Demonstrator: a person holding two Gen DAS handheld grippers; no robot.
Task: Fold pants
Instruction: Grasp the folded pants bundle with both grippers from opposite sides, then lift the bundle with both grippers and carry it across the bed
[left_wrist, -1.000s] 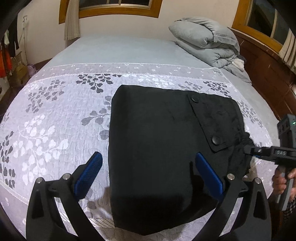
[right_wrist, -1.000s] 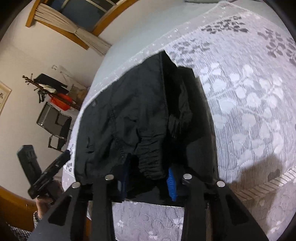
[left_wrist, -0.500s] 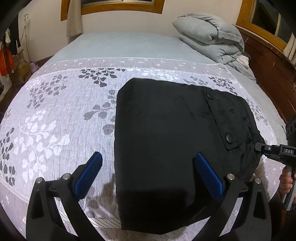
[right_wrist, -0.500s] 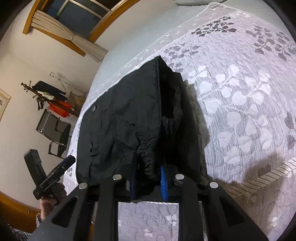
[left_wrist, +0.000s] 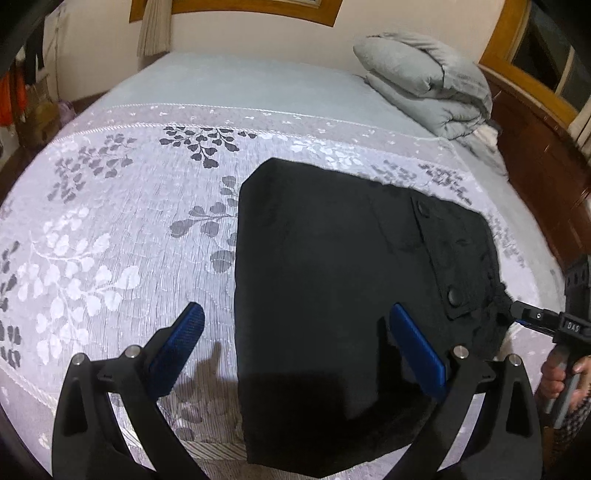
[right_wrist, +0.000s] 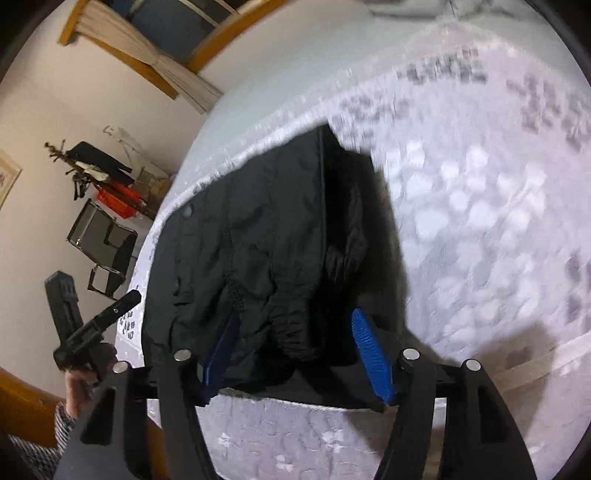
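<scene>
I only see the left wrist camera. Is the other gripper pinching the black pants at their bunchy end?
Observer: Not now. In the right wrist view, the right gripper has its jaws opening. The gathered waistband of the pants sits between the blue pads.
Operator: Is the fold neat on that side?
Observer: The top layer's edge runs straight, but a puffy lump of fabric bulges out beside it.
Operator: What's by the wall past the bed?
Observer: A black chair stands there.
</scene>
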